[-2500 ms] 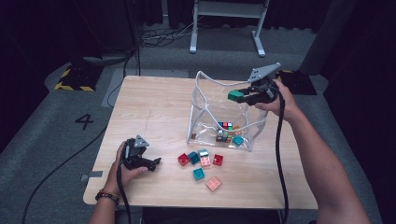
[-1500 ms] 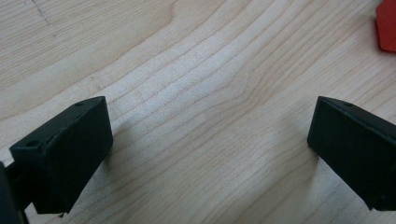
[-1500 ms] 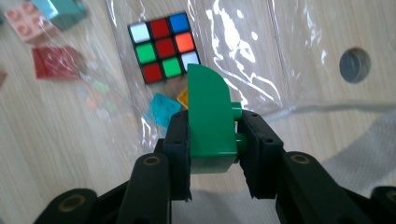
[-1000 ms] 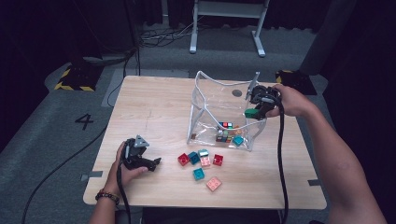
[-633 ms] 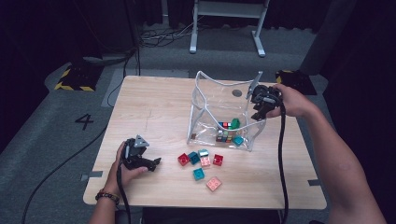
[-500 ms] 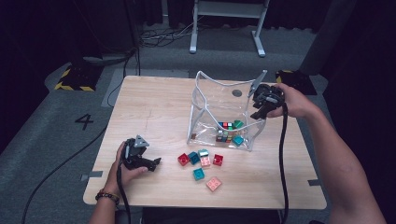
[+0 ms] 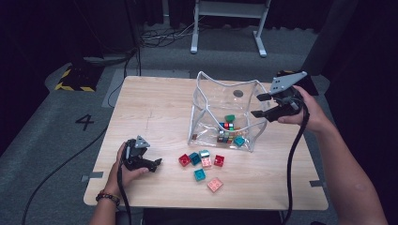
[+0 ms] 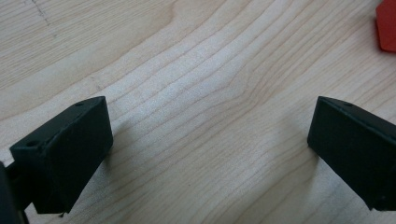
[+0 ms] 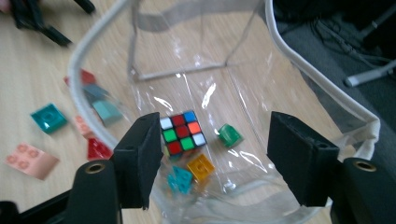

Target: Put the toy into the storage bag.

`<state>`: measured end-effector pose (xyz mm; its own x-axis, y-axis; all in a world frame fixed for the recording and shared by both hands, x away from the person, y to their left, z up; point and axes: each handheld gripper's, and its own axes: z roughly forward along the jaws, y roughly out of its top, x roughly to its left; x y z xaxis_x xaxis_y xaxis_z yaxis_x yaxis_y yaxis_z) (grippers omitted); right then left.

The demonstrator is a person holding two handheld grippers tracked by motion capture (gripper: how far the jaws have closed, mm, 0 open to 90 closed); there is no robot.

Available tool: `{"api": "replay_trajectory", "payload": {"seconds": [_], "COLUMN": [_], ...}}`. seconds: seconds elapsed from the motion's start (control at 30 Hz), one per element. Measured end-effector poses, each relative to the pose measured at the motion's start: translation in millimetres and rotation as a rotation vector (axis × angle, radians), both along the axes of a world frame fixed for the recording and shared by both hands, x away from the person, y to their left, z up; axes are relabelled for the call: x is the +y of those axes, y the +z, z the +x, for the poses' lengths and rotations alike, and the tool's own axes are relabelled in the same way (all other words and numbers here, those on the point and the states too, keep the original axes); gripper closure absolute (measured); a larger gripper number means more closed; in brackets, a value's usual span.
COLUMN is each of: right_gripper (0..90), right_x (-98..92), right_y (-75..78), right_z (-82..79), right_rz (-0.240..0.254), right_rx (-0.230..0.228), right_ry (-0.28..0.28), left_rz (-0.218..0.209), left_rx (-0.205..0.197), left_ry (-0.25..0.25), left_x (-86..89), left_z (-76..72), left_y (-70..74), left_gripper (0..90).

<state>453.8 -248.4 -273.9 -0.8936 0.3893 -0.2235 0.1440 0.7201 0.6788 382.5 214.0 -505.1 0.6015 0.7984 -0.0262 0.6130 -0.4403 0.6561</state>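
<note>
A clear plastic bag (image 7: 209, 101) stands open on the wooden table (image 7: 155, 108). Inside it lie a colour cube (image 9: 182, 133), a green brick (image 9: 230, 135), an orange brick (image 9: 201, 166) and a teal brick (image 9: 180, 179). My right gripper (image 7: 256, 105) hovers at the bag's right rim. Its jaws have just been opening and nothing is between them (image 9: 212, 140). The green brick (image 7: 229, 118) rests on the bag's floor. My left gripper (image 7: 156, 165) lies on the table at the front left, jaws wide apart over bare wood (image 8: 210, 135).
Several loose bricks lie in front of the bag: red (image 7: 184, 160), teal (image 7: 200, 175), pink (image 7: 215, 184). A red brick's corner (image 8: 386, 25) shows in the left gripper view. The table's front edge (image 7: 206, 206) is close to the left hand.
The right gripper carried the green brick down into the bag, let it go, and pulled up and back to the right with its jaws apart. The left gripper has kept still.
</note>
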Motion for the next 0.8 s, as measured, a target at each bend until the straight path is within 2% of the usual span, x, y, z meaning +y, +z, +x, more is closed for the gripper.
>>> {"api": "replay_trajectory", "payload": {"seconds": [0.17, 0.3, 0.43, 0.57, 0.8], "right_gripper": [36.9, 36.8, 37.0, 37.7, 40.0], "right_x": [-8.9, -11.3, -10.6, -4.8, 8.0], "right_y": [-4.3, -13.8, -27.7, -44.2, -76.4], "right_z": [-23.6, -43.5, -55.8, -65.4, -79.1], "right_rz": [0.107, 0.146, 0.187, 0.182, 0.182], "right_rx": [-0.022, -0.058, -0.047, -0.032, 0.001], "right_ry": [0.015, 0.049, 0.083, 0.096, 0.154], "left_rz": [0.0, 0.0, 0.0, -0.001, -0.001], "left_rx": [0.0, -0.001, -0.001, -0.001, -0.001], "left_ry": [0.0, 0.001, 0.001, 0.001, 0.001], "left_x": [0.0, -0.1, -0.1, -0.1, -0.1], "left_z": [0.0, 0.0, -0.1, -0.1, -0.1], "left_y": [0.0, -0.1, -0.1, -0.1, -0.1], "left_gripper": [0.3, 0.3, 0.4, 0.4, 0.3]}}
